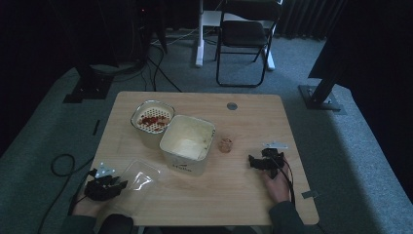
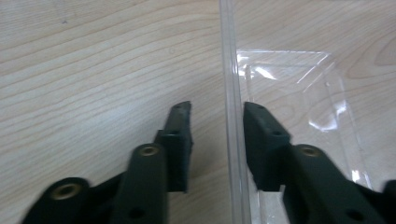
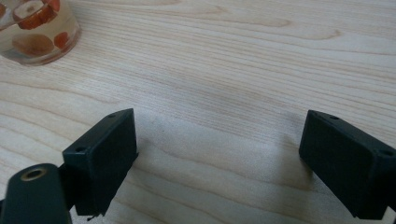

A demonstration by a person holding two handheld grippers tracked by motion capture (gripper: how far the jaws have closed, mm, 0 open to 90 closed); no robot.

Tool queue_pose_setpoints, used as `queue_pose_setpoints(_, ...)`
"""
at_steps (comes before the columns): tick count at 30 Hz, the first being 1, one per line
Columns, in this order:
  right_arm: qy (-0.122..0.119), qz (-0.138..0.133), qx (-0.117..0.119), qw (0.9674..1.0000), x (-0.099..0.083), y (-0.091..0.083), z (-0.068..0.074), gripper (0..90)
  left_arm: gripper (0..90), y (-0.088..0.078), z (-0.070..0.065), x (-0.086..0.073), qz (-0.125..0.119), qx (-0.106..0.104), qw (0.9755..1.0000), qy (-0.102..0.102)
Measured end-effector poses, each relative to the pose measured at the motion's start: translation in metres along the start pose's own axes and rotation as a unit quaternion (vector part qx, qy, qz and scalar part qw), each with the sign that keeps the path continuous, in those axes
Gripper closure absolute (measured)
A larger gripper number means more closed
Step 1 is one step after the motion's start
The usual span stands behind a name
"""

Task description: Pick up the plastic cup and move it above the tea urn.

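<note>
My left gripper (image 1: 119, 183) lies at the table's front left corner, next to a clear plastic tray (image 1: 141, 175). In the left gripper view the tray's upright rim (image 2: 232, 93) stands between the jaws of this gripper (image 2: 217, 108). The right pad is close against the rim and the left pad is a gap away, so nothing is pinched. My right gripper (image 1: 260, 157) rests at the front right, open wide (image 3: 219, 135) over bare wood. A small glass cup (image 3: 35, 28) with red pieces stands ahead of it to the left.
A white square bin (image 1: 185, 165) stands mid-table, with a round perforated strainer (image 1: 146, 105) holding red bits behind it to the left. The small glass cup (image 1: 225, 145) is right of the bin. Beyond the wooden table (image 1: 234, 195) stands a folding chair (image 1: 246, 34).
</note>
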State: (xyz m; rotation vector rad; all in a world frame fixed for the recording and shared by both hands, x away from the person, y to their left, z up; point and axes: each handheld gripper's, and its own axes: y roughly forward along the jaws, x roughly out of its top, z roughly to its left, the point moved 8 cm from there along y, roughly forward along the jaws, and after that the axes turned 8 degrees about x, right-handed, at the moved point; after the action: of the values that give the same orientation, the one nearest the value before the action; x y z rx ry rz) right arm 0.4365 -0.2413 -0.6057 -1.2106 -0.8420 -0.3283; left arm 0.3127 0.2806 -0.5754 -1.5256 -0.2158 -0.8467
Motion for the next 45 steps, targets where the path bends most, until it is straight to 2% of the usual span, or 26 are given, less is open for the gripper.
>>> queue_pose_setpoints(2, 0.0, 0.0, 0.0, 1.0, 0.0, 0.0, 0.0, 10.9, 74.0, 0.002, 0.0, 0.002, 0.002, 0.003, 1.0, 0.0)
queue_pose_setpoints(3, 0.0, 0.0, 0.0, 1.0, 0.0, 0.0, 0.0, 10.9, 74.0, 0.003, 0.0, 0.003, 0.003, 0.009, 1.0, 0.002)
queue_pose_setpoints(5, 0.0, 0.0, 0.0, 1.0, 0.0, 0.0, 0.0, 10.9, 83.8, 0.002, 0.002, 0.009, -0.003, 0.011, 0.9999, -0.002)
queue_pose_setpoints(7, 0.0, 0.0, 0.0, 1.0, 0.0, 0.0, 0.0, 10.9, 86.4, 0.001, 0.006, 0.014, -0.007, 0.017, 0.9998, -0.008)
queue_pose_setpoints(8, 0.0, 0.0, 0.0, 1.0, 0.0, 0.0, 0.0, 10.9, 87.5, -0.002, 0.01, 0.021, -0.021, 0.019, 0.9995, -0.013)
queue_pose_setpoints(10, 0.0, 0.0, 0.0, 1.0, 0.0, 0.0, 0.0, 10.9, 88.2, -0.007, 0.015, 0.028, -0.03, 0.029, 0.9991, -0.01)
queue_pose_setpoints(15, 0.0, 0.0, 0.0, 1.0, 0.0, 0.0, 0.0, 10.9, 88.5, -0.018, 0.023, 0.04, -0.051, 0.035, 0.998, -0.015)
queue_pose_setpoints(16, 0.0, 0.0, 0.0, 1.0, 0.0, 0.0, 0.0, 10.9, 88.5, -0.024, 0.027, 0.045, -0.064, 0.039, 0.997, -0.019)
queue_pose_setpoints(20, 0.0, 0.0, 0.0, 1.0, 0.0, 0.0, 0.0, 10.9, 88.6, -0.035, 0.033, 0.052, -0.079, 0.042, 0.9957, -0.024)
queue_pose_setpoints(21, 0.0, 0.0, 0.0, 1.0, 0.0, 0.0, 0.0, 10.9, 88.5, -0.041, 0.037, 0.057, -0.09, 0.041, 0.9947, -0.026)
queue_pose_setpoints(28, 0.0, 0.0, 0.0, 1.0, 0.0, 0.0, 0.0, 10.9, 88.5, -0.056, 0.047, 0.068, -0.107, 0.048, 0.9928, -0.026)
queue_pose_setpoints(31, 0.0, 0.0, 0.0, 1.0, 0.0, 0.0, 0.0, 10.9, 88.2, -0.067, 0.05, 0.083, -0.126, 0.046, 0.9908, -0.016)
queue_pose_setpoints(33, 0.0, 0.0, 0.0, 1.0, 0.0, 0.0, 0.0, 10.9, 88.1, -0.07, 0.05, 0.088, -0.131, 0.046, 0.9903, -0.013)
queue_pose_setpoints(35, 0.0, 0.001, 0.0, 1.0, 0.0, 0.0, 0.0, 10.9, 88.1, -0.074, 0.049, 0.1, -0.142, 0.043, 0.9889, -0.007)
queue_pose_setpoints(39, 0.0, 0.0, 0.0, 1.0, 0.0, 0.0, 0.0, 10.9, 88.0, -0.08, 0.04, 0.128, -0.167, 0.022, 0.9857, 0.006)
queue_pose_setpoints(40, 0.0, 0.0, 0.0, 1.0, 0.0, 0.0, 0.0, 10.9, 87.9, -0.08, 0.04, 0.128, -0.167, 0.022, 0.9857, 0.006)
queue_pose_setpoints(41, 0.0, 0.0, 0.0, 1.0, 0.0, 0.0, 0.0, 10.9, 87.9, -0.081, 0.031, 0.143, -0.177, 0.012, 0.984, 0.015)
queue_pose_setpoints(45, 0.0, 0.0, 0.0, 1.0, 0.0, 0.0, 0.0, 10.9, 87.7, -0.077, 0.009, 0.17, -0.189, -0.012, 0.9813, 0.035)
